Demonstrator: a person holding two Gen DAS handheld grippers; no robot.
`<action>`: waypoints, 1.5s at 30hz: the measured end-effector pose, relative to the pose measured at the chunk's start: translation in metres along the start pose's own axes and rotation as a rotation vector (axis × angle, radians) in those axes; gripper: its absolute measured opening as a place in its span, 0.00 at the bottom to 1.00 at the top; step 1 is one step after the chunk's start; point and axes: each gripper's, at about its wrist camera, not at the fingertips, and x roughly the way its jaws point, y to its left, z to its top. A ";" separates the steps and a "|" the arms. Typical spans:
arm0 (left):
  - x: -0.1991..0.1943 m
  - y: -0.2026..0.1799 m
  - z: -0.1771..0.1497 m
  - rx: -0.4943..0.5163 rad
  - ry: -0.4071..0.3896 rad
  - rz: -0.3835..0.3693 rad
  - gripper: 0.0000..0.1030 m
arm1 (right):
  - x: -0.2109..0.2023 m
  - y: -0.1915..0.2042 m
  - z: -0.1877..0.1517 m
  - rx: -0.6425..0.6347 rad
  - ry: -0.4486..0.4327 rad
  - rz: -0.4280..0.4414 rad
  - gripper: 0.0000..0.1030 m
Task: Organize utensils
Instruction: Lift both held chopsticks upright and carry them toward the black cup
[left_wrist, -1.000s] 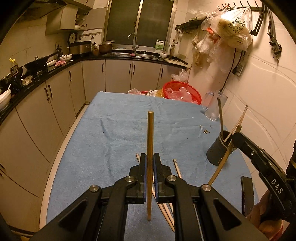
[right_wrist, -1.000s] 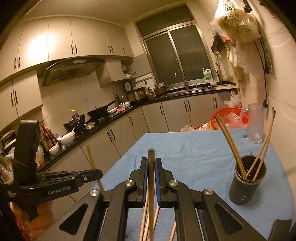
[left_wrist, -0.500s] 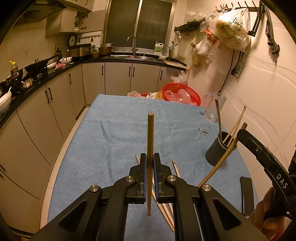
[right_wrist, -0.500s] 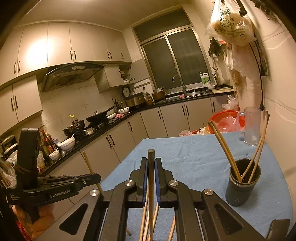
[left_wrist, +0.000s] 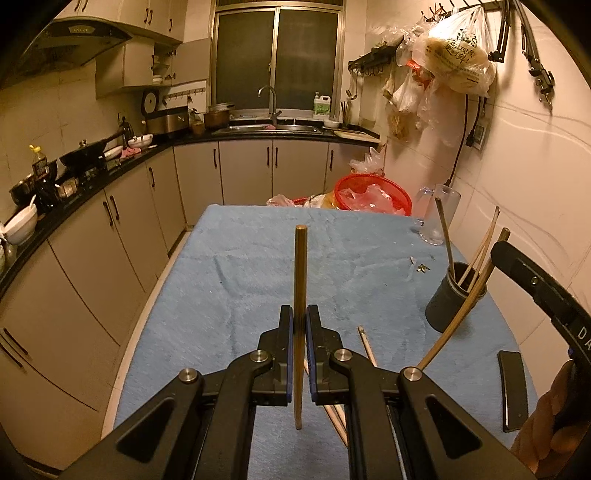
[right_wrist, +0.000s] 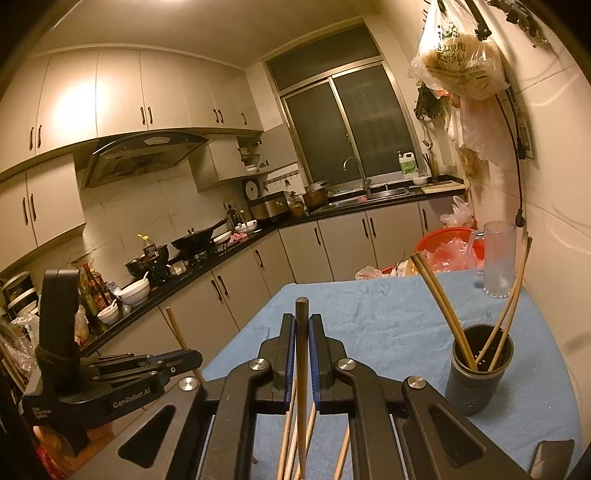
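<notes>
My left gripper (left_wrist: 300, 317) is shut on a wooden chopstick (left_wrist: 300, 266), held upright above the blue cloth (left_wrist: 240, 288). My right gripper (right_wrist: 302, 325) is shut on another chopstick (right_wrist: 301, 365), also upright. The dark utensil cup (left_wrist: 448, 299) stands at the right with several chopsticks in it; it also shows in the right wrist view (right_wrist: 478, 369). In the left wrist view the right gripper's chopstick (left_wrist: 458, 317) slants up past the cup. Several loose chopsticks (left_wrist: 365, 347) lie on the cloth below the grippers.
A glass mug (left_wrist: 437, 218) and a red basket (left_wrist: 371, 194) stand at the table's far right. A dark flat object (left_wrist: 511, 387) lies near the front right edge. The wall runs along the right side. Kitchen counters (left_wrist: 74, 184) line the left.
Both grippers have risen slightly and pulled back a little; the cup looks farther and lower in both views. Each stays shut on its chopstick.
</notes>
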 end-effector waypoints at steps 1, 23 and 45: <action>-0.001 0.000 0.000 0.002 -0.002 0.003 0.07 | 0.000 0.000 0.000 0.000 -0.001 -0.001 0.08; -0.017 -0.012 -0.005 0.075 -0.144 0.235 0.07 | -0.009 0.002 0.004 -0.002 -0.013 -0.005 0.07; -0.028 -0.026 -0.012 0.130 -0.233 0.352 0.07 | -0.021 0.004 0.005 -0.001 -0.027 -0.013 0.07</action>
